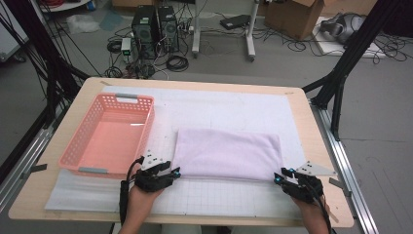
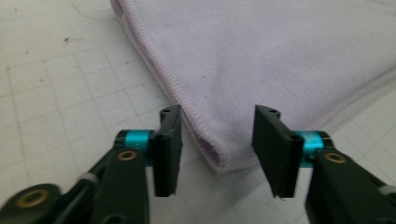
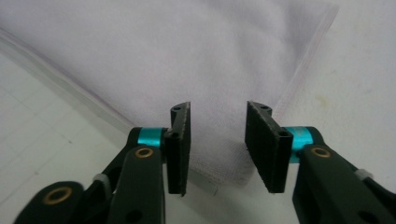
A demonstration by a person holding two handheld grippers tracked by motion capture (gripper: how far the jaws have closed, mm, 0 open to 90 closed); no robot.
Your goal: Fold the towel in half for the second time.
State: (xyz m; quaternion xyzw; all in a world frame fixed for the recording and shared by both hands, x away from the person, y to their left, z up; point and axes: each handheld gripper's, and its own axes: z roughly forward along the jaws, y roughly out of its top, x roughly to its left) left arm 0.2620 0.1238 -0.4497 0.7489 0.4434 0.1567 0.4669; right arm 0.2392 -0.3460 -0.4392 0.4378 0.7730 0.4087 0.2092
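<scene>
Both forearms enter from the near edge of the bench, each hand carrying a pair of tongs. Left tongs sit at the near-left corner of the folded lilac towel; right tongs sit at its near-right corner.

Left tongs, own view: jaws stand partly apart, with the stitched, rounded towel corner lying on the mat between them. Neither pad presses on the cloth; nothing is held.

Right tongs, own view: jaws likewise stand partly apart, astride the towel's other near corner, with clear gaps on both sides. No grip.

Location of work item: the towel lies flat on the white gridded mat, folded into a long rectangle, near the middle of the bench and somewhat toward its near edge. Its left end lies just beside the pink perforated basket, which stands at the left edge of the bench with nothing visible inside.

Assessment: one fold appears finished and both corners are free of the tongs, so the step in hand is the release between folds. The next move likely calls for a fresh grip on both corners of one short end, carried across to the other for a further fold, or a lift toward the basket. Corners should be pinched through all layers, or the fold may open.
</scene>
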